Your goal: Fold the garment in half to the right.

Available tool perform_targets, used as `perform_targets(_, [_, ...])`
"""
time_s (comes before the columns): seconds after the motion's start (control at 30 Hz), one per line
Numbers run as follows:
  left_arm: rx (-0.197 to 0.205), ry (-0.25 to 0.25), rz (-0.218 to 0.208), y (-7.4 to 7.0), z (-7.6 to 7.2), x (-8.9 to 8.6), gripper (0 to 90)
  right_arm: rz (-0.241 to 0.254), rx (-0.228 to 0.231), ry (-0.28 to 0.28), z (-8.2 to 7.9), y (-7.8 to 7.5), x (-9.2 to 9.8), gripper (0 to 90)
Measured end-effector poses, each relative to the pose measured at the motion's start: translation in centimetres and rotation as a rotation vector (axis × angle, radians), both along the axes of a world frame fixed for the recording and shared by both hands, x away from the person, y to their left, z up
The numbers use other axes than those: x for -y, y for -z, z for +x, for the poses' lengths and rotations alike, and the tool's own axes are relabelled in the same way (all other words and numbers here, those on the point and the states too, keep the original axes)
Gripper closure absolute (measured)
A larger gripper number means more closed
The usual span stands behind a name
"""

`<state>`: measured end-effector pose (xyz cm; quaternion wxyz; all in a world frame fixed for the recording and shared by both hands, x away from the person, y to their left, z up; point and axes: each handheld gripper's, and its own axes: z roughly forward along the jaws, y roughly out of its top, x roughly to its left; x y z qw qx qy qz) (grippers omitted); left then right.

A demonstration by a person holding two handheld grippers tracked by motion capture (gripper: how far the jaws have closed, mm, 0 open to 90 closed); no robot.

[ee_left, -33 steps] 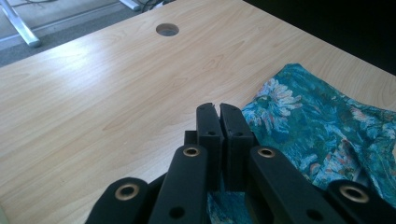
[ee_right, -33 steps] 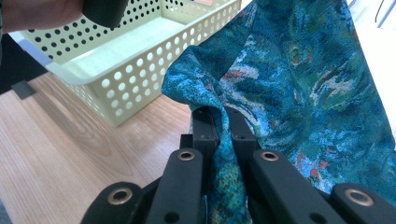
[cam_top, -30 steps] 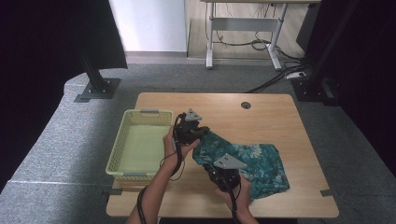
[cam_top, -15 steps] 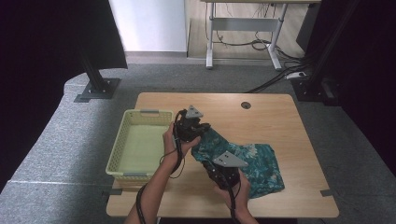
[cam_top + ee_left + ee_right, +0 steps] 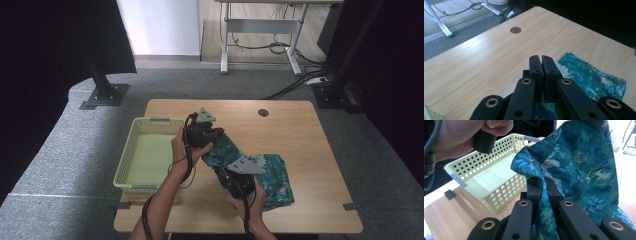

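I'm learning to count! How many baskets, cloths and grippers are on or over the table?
basket: 1
cloth: 1
grippers: 2, left gripper and right gripper
Total: 4

High view overhead; gripper views close, sharing cloth point(image 5: 270, 172)

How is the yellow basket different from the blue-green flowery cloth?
The pale yellow plastic basket is stiff, with walls full of holes; the blue-green patterned cloth is soft and crumpled. The basket sits flat on the light wooden table with no tool on it, while one side of the cloth is pinched by both tools. Both are on the same table.
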<state>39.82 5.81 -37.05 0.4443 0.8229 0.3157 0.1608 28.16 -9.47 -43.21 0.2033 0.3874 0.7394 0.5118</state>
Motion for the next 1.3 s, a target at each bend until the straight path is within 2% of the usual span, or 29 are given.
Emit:
perform_targets(0.2, [-0.027,-0.004,0.006,1.0,0.3,-0.3,88.0,-0.003,-0.023,-0.003,0.3,1.2,-0.1,84.5])
perform_targets(0.43, [-0.032,-0.009,0.014,0.9,0.3,-0.8,87.9,0.018,-0.031,-0.008,0.3,1.9,-0.3,84.5])
perform_targets(0.7, [-0.03,-0.018,0.016,0.5,0.4,-1.4,88.0,0.006,-0.01,-0.014,0.0,2.1,-1.9,84.4])
perform_targets(0.93, [-0.033,-0.019,0.026,0.6,0.8,-1.3,87.9,0.013,-0.018,0.02,1.3,2.3,-2.9,84.5])
perform_targets(1.1, [-0.039,-0.017,0.025,0.8,1.0,-1.4,88.0,0.01,-0.02,0.027,1.6,2.5,-3.3,84.5])
perform_targets(1.27, [-0.032,-0.02,0.026,0.3,0.9,-1.6,88.0,0.006,-0.01,0.03,1.4,2.2,-3.4,84.5])
perform_targets(1.3, [-0.028,-0.021,0.026,0.1,0.9,-1.7,88.0,0.01,-0.001,0.027,1.4,1.7,-3.4,84.5])
